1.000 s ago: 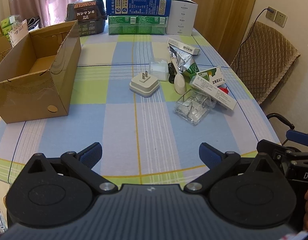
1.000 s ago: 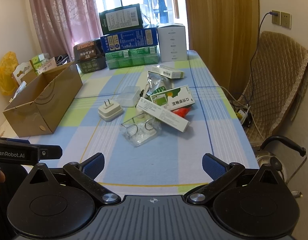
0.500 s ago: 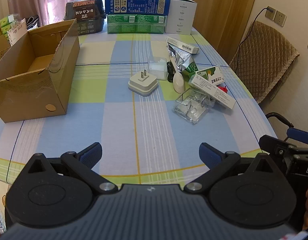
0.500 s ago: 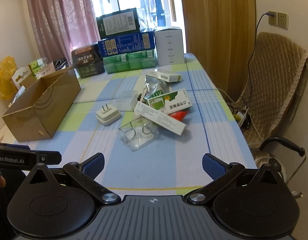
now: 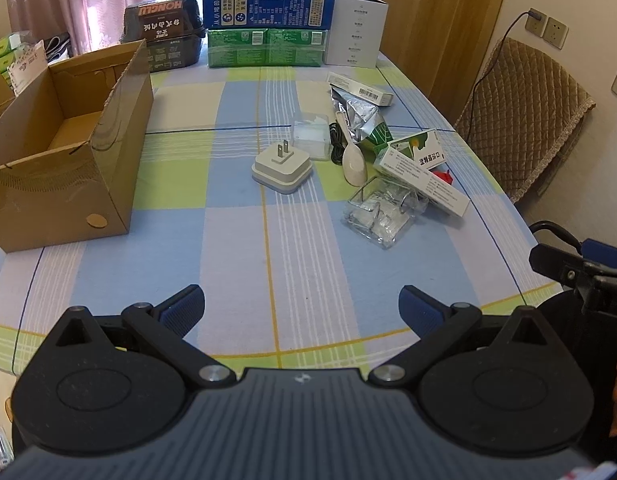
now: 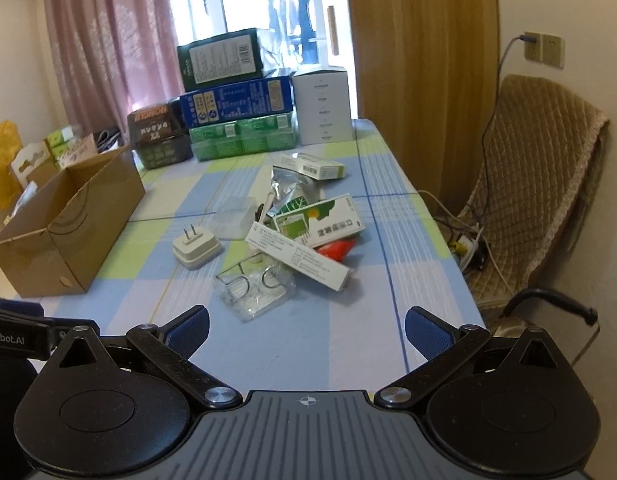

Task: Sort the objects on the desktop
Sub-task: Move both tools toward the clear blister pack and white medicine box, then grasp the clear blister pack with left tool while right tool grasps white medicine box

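Loose desktop clutter, with clear plastic case (image 6: 252,292) nearest and white plug adapter (image 5: 281,166) and medicine boxes (image 6: 300,256) heaped behind, ahead of both tongs. Open cardboard box (image 5: 60,148) waiting far left. Left gripper (image 5: 300,308) and right gripper (image 6: 306,330) wide, empty. Risk: slick case slipping, or leaning boxes toppling when disturbed.
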`<state>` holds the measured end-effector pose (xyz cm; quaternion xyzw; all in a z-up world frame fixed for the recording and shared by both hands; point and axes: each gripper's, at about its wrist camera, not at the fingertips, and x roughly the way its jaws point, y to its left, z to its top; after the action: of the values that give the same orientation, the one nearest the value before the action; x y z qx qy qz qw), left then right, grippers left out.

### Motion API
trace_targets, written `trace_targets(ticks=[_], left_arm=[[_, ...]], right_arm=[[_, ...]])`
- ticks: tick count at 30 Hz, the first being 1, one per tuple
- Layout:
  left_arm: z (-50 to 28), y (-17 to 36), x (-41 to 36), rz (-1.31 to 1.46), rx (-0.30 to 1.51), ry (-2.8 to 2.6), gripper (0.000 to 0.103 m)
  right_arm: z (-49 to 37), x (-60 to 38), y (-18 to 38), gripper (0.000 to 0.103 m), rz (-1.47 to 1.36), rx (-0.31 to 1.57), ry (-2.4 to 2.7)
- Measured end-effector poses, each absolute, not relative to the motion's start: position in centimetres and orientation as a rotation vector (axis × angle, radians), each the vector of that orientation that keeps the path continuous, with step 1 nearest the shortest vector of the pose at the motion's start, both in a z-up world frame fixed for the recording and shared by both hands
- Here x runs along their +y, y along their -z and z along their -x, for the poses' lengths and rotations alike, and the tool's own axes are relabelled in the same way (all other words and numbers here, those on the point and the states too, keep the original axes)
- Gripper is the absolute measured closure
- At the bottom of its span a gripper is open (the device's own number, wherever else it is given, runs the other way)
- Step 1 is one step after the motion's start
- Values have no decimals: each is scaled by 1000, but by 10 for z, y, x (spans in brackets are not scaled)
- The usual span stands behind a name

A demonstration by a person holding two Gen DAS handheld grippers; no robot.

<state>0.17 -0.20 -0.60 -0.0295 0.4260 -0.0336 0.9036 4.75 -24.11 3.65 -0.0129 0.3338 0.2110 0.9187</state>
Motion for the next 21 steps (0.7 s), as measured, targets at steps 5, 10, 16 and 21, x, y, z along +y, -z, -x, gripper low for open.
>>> trace_targets(ticks=[5,10,16,21], left_arm=[[-13,4,4,43,878,96,1],[-33,0,10,12,862,152,1],[-61,0,9,-68,845,242,1],[-81,11,-4,-148,845,345,2]], right_arm=[[-69,-241,-44,2,69,723,-502],[-90,-236,-51,2,186,707,-586],[-121,-224,-37,2,306,754,-665],[-139,-214,-19,2,440,774,-742]])
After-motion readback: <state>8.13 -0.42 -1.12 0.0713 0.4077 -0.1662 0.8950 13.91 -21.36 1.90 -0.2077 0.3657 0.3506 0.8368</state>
